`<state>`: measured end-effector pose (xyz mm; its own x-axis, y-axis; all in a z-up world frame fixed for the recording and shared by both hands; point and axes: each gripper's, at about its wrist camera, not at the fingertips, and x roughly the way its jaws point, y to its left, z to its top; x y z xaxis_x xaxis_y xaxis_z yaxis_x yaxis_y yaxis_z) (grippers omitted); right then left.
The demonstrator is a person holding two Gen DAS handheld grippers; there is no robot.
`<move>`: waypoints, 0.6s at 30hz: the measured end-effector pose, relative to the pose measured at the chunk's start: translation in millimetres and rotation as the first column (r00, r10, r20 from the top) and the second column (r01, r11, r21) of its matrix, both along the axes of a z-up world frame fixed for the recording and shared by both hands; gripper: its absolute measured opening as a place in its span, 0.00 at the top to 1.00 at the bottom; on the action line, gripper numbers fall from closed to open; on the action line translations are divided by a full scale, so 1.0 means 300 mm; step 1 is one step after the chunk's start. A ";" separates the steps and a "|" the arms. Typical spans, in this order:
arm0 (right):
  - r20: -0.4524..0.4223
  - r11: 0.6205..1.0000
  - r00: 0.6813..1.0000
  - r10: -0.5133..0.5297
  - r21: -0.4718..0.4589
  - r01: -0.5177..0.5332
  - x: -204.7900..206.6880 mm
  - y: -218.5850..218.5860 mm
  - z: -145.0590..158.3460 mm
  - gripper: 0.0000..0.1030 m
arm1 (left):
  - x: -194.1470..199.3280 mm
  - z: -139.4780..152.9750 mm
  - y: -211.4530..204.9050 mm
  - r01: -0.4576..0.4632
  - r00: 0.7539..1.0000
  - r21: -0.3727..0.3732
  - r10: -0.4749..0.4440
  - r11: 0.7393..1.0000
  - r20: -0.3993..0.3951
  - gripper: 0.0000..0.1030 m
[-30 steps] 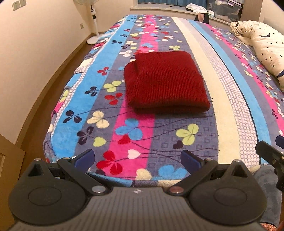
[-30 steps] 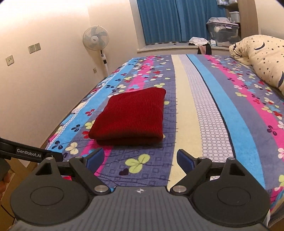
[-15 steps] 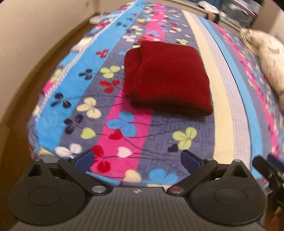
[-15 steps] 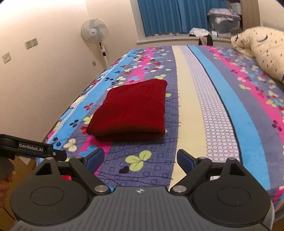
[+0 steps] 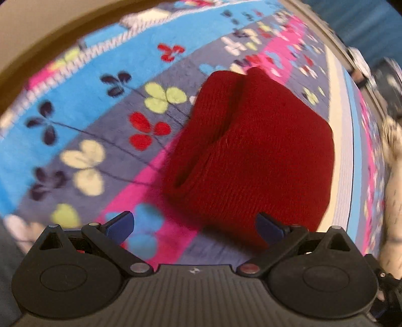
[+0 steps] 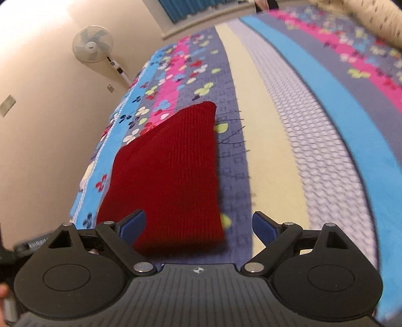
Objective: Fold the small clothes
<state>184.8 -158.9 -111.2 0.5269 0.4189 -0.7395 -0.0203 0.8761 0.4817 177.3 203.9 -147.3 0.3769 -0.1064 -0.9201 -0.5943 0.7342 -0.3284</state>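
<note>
A folded dark red knit garment [image 5: 251,156] lies flat on the striped, flower-patterned blanket [image 5: 88,83] near the bed's left side. My left gripper [image 5: 194,222] is open, tilted down over the garment's near edge, which shows between its blue pads without touching them. In the right wrist view the same garment [image 6: 173,171] fills the lower left. My right gripper [image 6: 198,222] is open with its jaws opening further. The garment's near right corner shows between its pads, and I cannot tell whether the left pad touches it.
The blanket [image 6: 289,151] stretches far to the right and back. A cream star-print pillow [image 6: 364,17] lies at the far right. A standing fan [image 6: 91,47] and a wall flank the bed's left side. The picture is blurred by motion.
Both grippers have moved forward and down toward the red garment, which now looks much larger and reaches their fingers. Both views have rolled. The garment itself has not moved.
</note>
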 end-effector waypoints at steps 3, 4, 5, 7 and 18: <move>-0.082 0.999 0.997 0.000 0.035 0.003 0.199 -0.003 -0.088 0.10 | 0.075 -0.093 0.020 -0.060 0.998 -0.023 0.060 0.998 -0.029 0.00; -0.114 0.999 0.993 0.011 0.033 -0.008 0.265 0.007 -0.120 0.10 | 0.092 -0.118 0.022 -0.067 0.997 0.001 0.067 0.998 -0.046 0.00; -0.145 1.000 0.989 0.012 0.026 -0.009 0.333 0.018 -0.153 0.10 | 0.106 -0.145 0.024 -0.065 0.995 0.028 0.067 0.997 -0.072 0.00; -0.187 1.000 0.982 0.016 0.029 -0.011 0.456 0.042 -0.213 0.10 | 0.116 -0.187 0.031 -0.055 0.995 0.039 0.058 0.998 -0.082 0.00; -0.322 0.988 0.947 -0.001 0.144 0.050 0.926 0.198 -0.451 0.04 | 0.149 -0.250 0.016 -0.102 0.994 0.054 0.104 0.993 -0.039 0.00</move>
<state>462.5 -99.6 -246.4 0.2844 0.5265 -0.8012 0.1775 0.7923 0.5837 222.2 208.6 -222.4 0.3445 -0.0205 -0.9386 -0.6799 0.6840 -0.2644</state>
